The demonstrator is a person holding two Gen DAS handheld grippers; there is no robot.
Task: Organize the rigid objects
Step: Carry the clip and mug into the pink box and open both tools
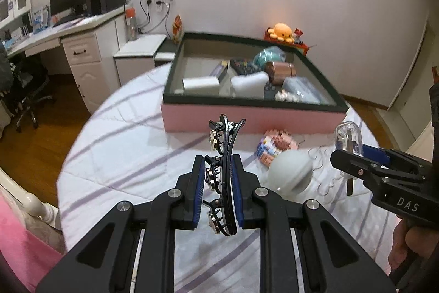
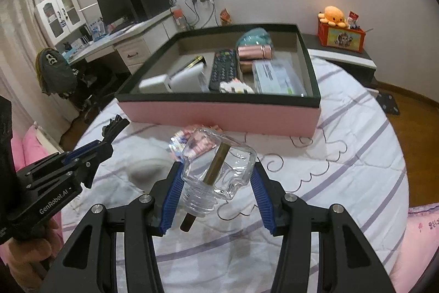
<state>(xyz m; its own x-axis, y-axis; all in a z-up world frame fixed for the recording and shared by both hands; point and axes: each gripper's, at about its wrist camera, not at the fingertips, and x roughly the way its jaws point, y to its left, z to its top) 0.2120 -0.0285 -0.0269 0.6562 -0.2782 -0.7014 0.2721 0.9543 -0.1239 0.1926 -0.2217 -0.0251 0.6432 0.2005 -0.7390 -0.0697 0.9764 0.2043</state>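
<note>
Left claw (image 1: 218,197), lower centre, nearly closed, pinches a black hair clip (image 1: 226,177). Right claw (image 2: 216,191), half spread, grips a glass bottle (image 2: 219,164) at centre frame. Housings read "DAS" and "GenRobot.AI".

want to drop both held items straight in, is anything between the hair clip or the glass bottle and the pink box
Nothing visible blocks either. The left gripper holds the hair clip, the right gripper the glass bottle, both above the bed. Only the pink box front wall lies ahead; the white ball and block toy sit lower.
</note>
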